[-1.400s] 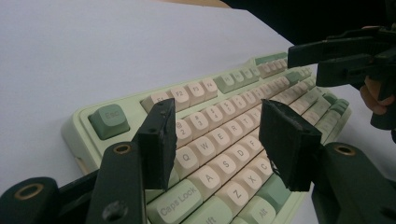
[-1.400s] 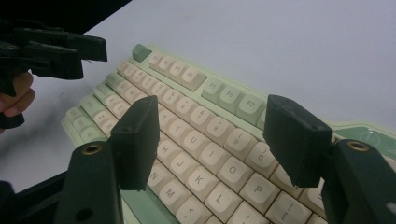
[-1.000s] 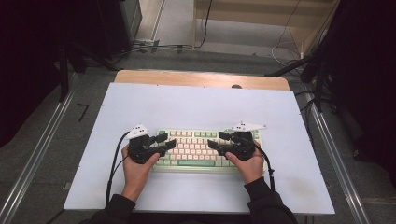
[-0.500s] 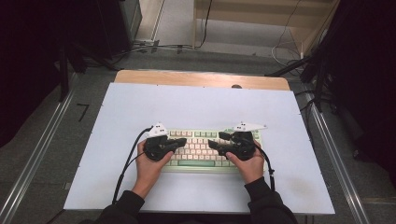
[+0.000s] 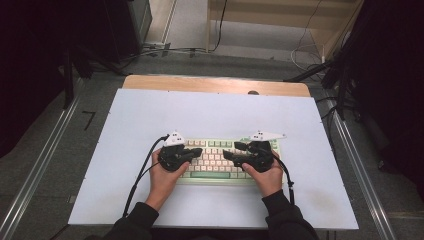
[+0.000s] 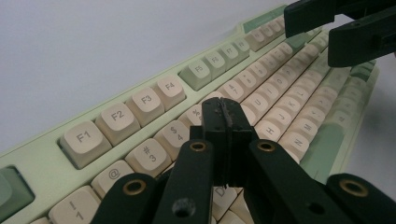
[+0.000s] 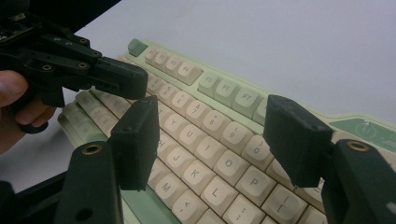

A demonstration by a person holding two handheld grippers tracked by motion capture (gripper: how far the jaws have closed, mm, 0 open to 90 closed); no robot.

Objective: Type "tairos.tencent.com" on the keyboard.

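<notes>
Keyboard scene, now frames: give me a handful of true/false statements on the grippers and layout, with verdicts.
1. The left gripper has its jaws shut with nothing between them. True.
2. The right gripper is clamped on a keycap. False: its jaws stand apart above the keys, holding nothing.
3. The keyboard lies on a white sheet. True.
4. The keyboard's frame is black. False: it is pale green with cream keycaps.
5. Both grippers sit over the keyboard, left gripper at its left end, right gripper at its right. True.
</notes>
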